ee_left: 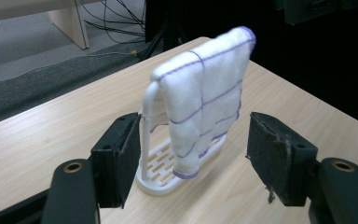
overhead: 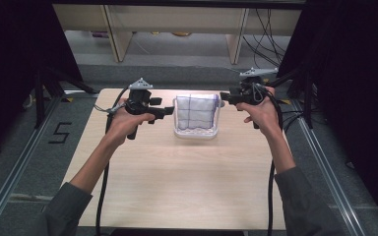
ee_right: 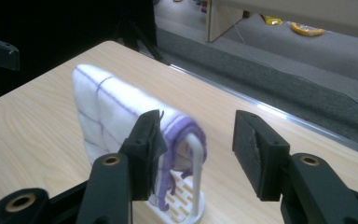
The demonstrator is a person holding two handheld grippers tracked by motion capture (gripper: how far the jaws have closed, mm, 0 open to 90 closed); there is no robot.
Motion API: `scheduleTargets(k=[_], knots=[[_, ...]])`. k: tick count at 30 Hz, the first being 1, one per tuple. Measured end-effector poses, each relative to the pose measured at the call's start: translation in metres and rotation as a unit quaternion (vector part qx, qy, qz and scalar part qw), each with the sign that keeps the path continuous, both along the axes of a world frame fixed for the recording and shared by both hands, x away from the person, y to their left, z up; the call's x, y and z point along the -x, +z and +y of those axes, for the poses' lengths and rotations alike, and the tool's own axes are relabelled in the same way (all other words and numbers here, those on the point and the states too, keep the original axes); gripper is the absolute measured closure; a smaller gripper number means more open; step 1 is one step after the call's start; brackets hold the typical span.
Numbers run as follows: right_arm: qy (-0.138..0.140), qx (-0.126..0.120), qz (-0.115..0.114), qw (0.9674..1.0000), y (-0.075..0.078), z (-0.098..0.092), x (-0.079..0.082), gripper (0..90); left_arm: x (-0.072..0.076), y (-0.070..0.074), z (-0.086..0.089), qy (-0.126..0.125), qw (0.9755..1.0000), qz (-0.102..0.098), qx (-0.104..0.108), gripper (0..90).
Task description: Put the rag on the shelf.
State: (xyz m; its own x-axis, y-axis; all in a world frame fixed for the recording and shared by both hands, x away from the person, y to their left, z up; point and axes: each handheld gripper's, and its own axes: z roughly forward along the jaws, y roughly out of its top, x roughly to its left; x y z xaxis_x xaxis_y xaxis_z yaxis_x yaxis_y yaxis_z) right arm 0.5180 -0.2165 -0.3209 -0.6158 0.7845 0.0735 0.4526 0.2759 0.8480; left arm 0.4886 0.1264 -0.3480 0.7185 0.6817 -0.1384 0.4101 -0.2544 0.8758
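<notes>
Wide wooden table (overhead: 177,172), and the action sits at its far middle: a small white rack (overhead: 195,132) with a slotted base stands there, and draped over its top bar is a white cloth with purple lines (overhead: 196,110), hanging down both faces so it looks set out to air or simply to be reachable from either end. That placement explains the hands: the person comes in from both flanks at once, the left gripper (overhead: 166,112) just beside the rack's left end and the right gripper (overhead: 225,97) just beside its right end, each pointing inward along the bar. From the left gripper view the jaws stand wide apart, nothing between the pads, with the rack's near upright and the cloth's hanging edge (ee_left: 200,102) framed in the gap ahead. The right gripper view tells the same story: jaws spread, empty, lined up on the purple-hemmed end of the cloth (ee_right: 121,121) where it curls over the bar. My read is a two-ended pickup being set up, each gripper aimed at one end of the cloth, though neither touches it so far as I can tell.
</notes>
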Motion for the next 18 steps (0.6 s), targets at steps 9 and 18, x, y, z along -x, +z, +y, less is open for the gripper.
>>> scheduleTargets(k=[9, 18], knots=[[0.021, 0.003, -0.005, 0.9998, -0.005, -0.001, 0.022, 50.4, 0.020, -0.011, -0.002, -0.013, 0.9999, -0.002, -0.007, 33.1], [0.022, -0.007, -0.003, 0.9997, -0.014, 0.001, 0.031, 42.8, 0.030, -0.021, 0.001, -0.018, 0.9998, -0.001, -0.001, 31.8]])
